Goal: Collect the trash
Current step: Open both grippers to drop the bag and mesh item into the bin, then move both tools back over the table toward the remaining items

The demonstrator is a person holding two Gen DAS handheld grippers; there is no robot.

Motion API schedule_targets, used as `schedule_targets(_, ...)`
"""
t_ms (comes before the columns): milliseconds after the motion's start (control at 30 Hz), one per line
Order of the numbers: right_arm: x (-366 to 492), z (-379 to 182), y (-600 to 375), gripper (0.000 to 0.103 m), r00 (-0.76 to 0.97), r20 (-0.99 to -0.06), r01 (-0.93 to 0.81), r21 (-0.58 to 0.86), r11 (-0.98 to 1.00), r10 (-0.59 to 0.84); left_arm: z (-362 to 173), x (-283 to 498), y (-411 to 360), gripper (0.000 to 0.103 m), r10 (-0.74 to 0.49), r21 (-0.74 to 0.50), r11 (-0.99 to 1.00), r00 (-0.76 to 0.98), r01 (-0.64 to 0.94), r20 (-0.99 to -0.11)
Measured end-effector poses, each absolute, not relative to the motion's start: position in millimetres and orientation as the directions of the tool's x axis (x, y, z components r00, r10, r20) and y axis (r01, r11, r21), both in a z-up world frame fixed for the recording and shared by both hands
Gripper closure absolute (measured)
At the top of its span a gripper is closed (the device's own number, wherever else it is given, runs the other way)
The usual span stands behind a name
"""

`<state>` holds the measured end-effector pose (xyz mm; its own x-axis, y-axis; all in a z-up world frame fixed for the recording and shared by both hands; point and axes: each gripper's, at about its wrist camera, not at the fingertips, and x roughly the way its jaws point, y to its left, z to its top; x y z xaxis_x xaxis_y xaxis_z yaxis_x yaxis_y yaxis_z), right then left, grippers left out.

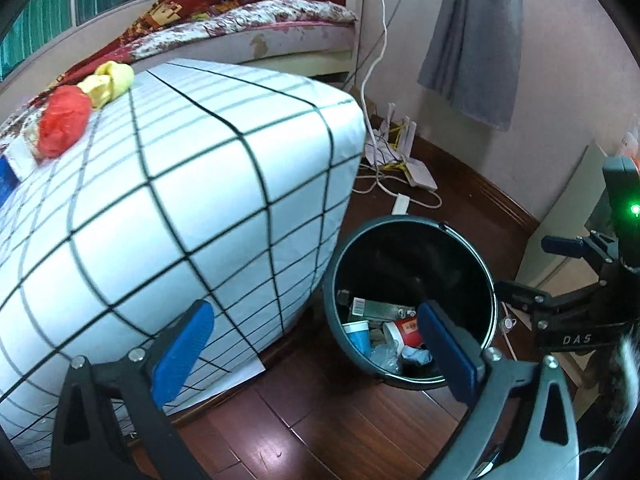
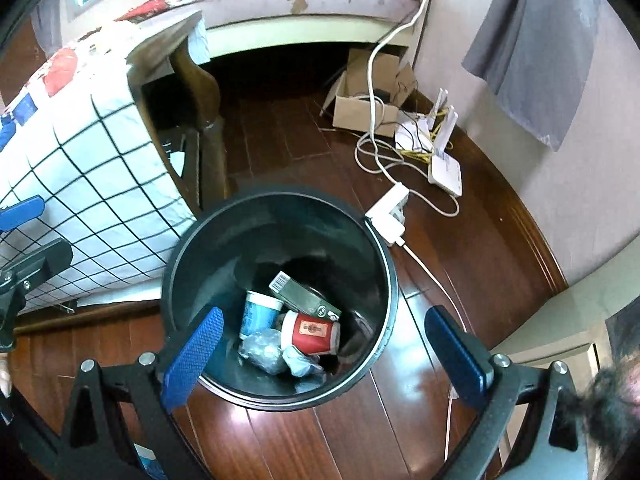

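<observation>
A dark round trash bin [image 2: 384, 276] stands on the wood floor beside the table; in the left wrist view the same bin [image 1: 490, 264] sits at lower right. It holds a blue cup [image 2: 258, 314], a red cup [image 2: 314, 332], a grey box [image 2: 304, 296] and crumpled plastic [image 2: 262, 350]. My right gripper [image 2: 324, 354] hangs open over the bin, nothing between its fingers. My left gripper [image 1: 316, 346] is open and empty too, between the table's side and the bin. On the checked tablecloth [image 1: 200, 184] lie a red crumpled bag [image 1: 64, 124] and a yellow one [image 1: 110, 80].
A bed [image 1: 248, 36] stands behind the table. White cables, a power strip [image 2: 390, 210], a router [image 2: 444, 166] and a cardboard box [image 2: 366, 98] lie on the floor by the wall. A grey cloth [image 1: 476, 40] hangs on the wall. The right gripper's body [image 1: 580, 296] shows at the left view's right edge.
</observation>
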<state>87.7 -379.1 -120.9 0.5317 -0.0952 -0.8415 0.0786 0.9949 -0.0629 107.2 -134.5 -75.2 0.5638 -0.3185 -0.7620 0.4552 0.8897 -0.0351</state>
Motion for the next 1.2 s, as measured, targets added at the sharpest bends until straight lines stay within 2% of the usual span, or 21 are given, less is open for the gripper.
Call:
schedule_targets(733,84,-59,-323,0.001,0.671,-0.741,0.007,-0.041,0.999,-0.035,-20,90,-77,0.001,-0.281,-0.009,0.931,0.701,0.364,-0.655)
schedule_targets(1200,98,-22,-260,0.001,0.754,-0.656,-0.073,-0.027,0.997,0.037,-2,93,1,0.001,-0.215,-0.036,0.969,0.758,0.246,-0.616)
